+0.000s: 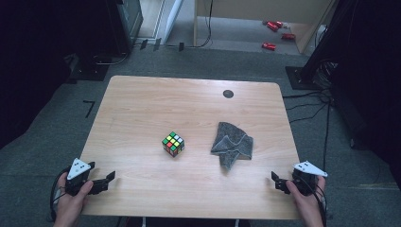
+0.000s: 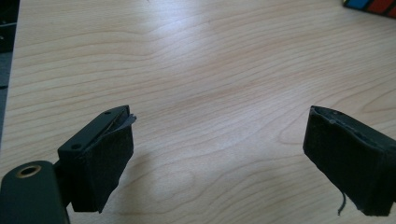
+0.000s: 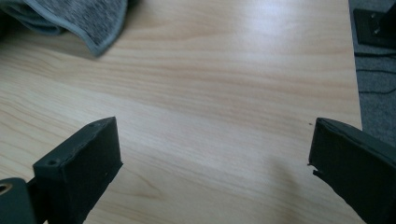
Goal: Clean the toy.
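A scrambled Rubik's cube (image 1: pixel 173 144) sits near the middle of the wooden table (image 1: pixel 156 104). To its right lies a crumpled grey cloth (image 1: pixel 231 144). My left gripper (image 1: pixel 108 180) is held at the table's front left corner, open with nothing between its jaws. My right gripper (image 1: pixel 278 182) is at the front right corner, also open and holding nothing. In the left gripper view the jaws of my left gripper (image 2: pixel 222 116) stand wide apart over bare wood, and a corner of the cube (image 2: pixel 373 5) shows at top right. My right gripper (image 3: pixel 215 126) gapes over bare wood, with the cloth (image 3: pixel 70 16) at top left.
A small black round cap (image 1: pixel 228 93) is set into the table near its far edge. Cables (image 1: pixel 307 101) and a black stand base (image 1: pixel 300 75) lie on the floor to the right. Red objects (image 1: pixel 274 26) lie on the floor far behind.
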Available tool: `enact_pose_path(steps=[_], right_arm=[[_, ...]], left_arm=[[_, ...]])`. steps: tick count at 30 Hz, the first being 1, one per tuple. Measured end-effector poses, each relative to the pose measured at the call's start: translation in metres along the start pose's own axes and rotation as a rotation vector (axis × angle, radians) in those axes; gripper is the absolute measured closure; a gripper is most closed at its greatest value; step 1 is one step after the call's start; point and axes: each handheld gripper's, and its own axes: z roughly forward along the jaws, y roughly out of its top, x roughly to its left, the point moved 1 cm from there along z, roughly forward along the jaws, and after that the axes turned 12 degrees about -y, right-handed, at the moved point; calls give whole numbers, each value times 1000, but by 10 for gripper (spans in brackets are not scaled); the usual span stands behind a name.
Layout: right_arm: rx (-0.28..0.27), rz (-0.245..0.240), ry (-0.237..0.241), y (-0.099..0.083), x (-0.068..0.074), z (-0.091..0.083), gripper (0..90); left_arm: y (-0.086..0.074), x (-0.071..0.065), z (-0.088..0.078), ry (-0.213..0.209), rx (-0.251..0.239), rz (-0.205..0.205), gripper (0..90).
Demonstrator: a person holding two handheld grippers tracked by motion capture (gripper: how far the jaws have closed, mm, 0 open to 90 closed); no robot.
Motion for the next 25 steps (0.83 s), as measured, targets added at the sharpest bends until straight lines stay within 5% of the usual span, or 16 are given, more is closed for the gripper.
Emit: enact_pose_path(steps=[8, 25], right_arm=[[38, -13, -24, -7, -1, 9, 24], [40, -42, 8, -6, 1, 10, 0]], left_arm=[[2, -5, 9, 20, 98, 43, 93], [3, -5, 11, 28, 102, 38, 84]])
